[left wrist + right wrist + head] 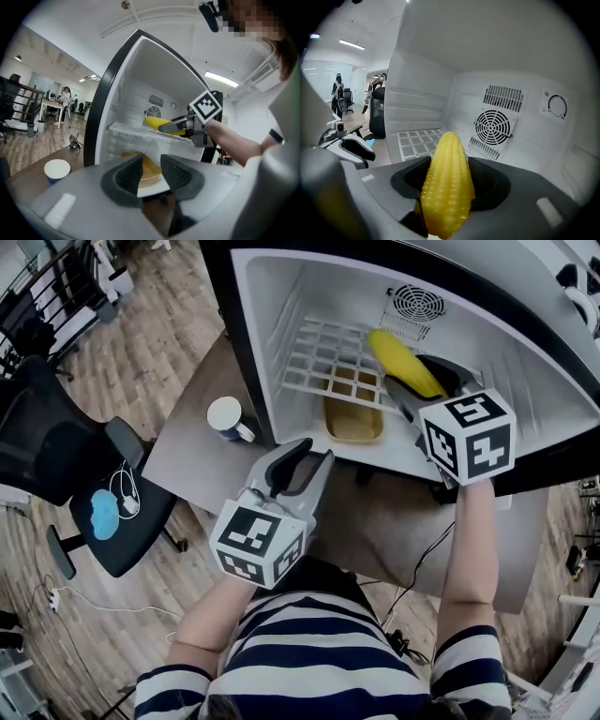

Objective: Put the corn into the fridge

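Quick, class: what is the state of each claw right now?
Left claw: open, empty.
Right claw: closed on the corn, inside the fridge.

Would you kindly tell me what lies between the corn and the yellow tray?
The white wire shelf: in the left gripper view, the corn is above it, the yellow tray below.
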